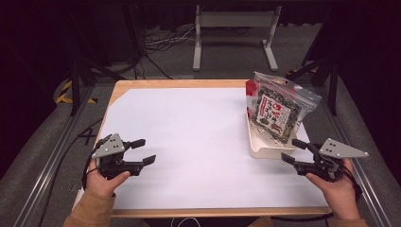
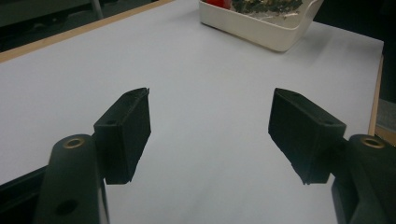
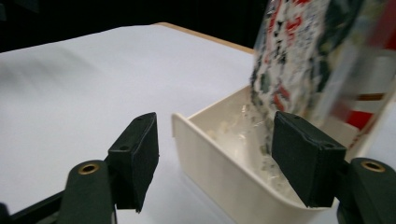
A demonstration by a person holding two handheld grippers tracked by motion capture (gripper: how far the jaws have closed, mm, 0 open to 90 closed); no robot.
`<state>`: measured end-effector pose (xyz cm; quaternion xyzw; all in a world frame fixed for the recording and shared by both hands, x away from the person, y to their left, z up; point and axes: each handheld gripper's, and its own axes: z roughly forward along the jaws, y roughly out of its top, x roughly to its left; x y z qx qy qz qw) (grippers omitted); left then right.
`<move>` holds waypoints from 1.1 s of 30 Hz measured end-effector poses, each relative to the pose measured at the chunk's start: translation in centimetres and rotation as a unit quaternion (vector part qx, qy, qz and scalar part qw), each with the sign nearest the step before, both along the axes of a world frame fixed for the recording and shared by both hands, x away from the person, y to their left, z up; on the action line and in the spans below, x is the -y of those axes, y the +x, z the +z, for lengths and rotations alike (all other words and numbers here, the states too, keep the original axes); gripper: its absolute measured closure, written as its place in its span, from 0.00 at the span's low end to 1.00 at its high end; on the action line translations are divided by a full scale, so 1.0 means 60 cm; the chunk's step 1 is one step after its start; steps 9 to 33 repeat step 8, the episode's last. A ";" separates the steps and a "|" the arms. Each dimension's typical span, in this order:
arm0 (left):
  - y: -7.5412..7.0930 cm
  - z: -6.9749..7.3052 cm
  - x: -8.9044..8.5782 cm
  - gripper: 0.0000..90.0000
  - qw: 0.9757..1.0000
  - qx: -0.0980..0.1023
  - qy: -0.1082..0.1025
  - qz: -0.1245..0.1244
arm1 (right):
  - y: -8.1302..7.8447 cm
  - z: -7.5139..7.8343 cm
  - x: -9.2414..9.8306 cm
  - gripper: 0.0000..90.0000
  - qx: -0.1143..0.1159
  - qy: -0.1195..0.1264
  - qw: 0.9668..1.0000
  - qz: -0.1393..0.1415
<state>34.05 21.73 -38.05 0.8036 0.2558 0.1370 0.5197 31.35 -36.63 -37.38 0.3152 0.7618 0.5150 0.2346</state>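
High view: the white tray (image 1: 265, 152) sits at the right side of the table (image 1: 189, 142), with the snack bag (image 1: 275, 111) standing tilted in it. The right gripper (image 1: 294, 150) is just beside the tray's near corner, jaws spread wide and holding nothing. The left gripper (image 1: 143, 151) is well apart from it, over bare table, also wide and empty. I'd say the step in hand is taking hold of the tray by its wall.

Left gripper view: between the two fingers (image 2: 125, 135) there is nothing but white table; the tray (image 2: 252, 32) lies far beyond the fingertips, toward the upper right. This hand looks free to steady the far side if needed.

Right gripper view: the tray's near wall (image 3: 219, 172) runs up between the fingers, one pad (image 3: 136, 158) outside it, the other pad (image 3: 303, 158) over the inside, close to the bag's lower edge (image 3: 299, 60). The pads do not press on anything yet. To do it well, I'd ease forward until the wall sits deep between the pads, keep the inner pad off the bag's film so it isn't pinched, then close squarely. A corner grip could let the tray swing and tip the bag out, so lift slowly and level.
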 end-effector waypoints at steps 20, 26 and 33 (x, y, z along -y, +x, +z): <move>-0.001 -0.001 0.000 0.34 1.000 0.003 0.008 0.001 | 0.003 -0.014 -0.025 0.36 -0.013 -0.010 1.000 0.019; -0.001 -0.001 0.000 0.34 1.000 0.003 0.008 0.001 | 0.003 -0.014 -0.025 0.36 -0.013 -0.010 1.000 0.019; -0.001 -0.001 0.000 0.34 1.000 0.003 0.008 0.001 | 0.003 -0.014 -0.025 0.36 -0.013 -0.010 1.000 0.019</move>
